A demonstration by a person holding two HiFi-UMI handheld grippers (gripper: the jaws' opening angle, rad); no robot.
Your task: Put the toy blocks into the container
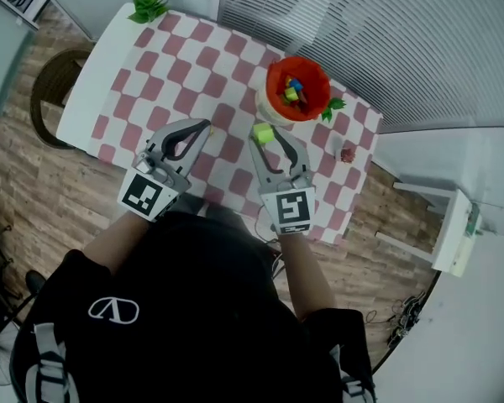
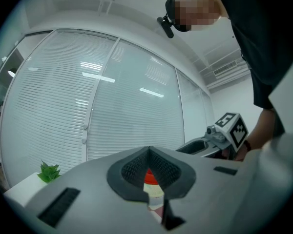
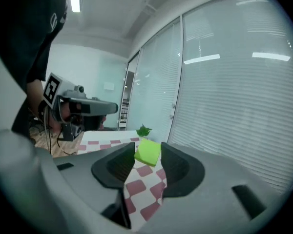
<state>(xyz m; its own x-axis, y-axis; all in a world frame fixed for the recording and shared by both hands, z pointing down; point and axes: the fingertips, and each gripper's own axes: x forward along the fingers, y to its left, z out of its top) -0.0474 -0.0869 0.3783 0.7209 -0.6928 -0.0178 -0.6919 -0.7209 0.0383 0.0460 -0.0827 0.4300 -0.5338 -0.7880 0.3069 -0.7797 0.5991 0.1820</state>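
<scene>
A lime green block point(image 1: 263, 133) is pinched between the fingertips of my right gripper point(image 1: 265, 135), held above the checkered table just to the near left of the orange-red container point(image 1: 312, 72). In the right gripper view the green block point(image 3: 148, 151) sits between the two dark pads. The container holds several small coloured blocks point(image 1: 293, 91). My left gripper point(image 1: 205, 125) hovers to the left of the right one, jaws shut and empty. Through the slit between its jaws, the left gripper view shows a sliver of the red container point(image 2: 150, 176).
The table point(image 1: 97, 65) carries a red-and-white checkered cloth. A green plant sprig point(image 1: 149, 7) lies at its far left corner, a leaf point(image 1: 333, 106) beside the container, and a small dark red object point(image 1: 348, 154) near the right edge. A white stool point(image 1: 452, 225) stands at the right.
</scene>
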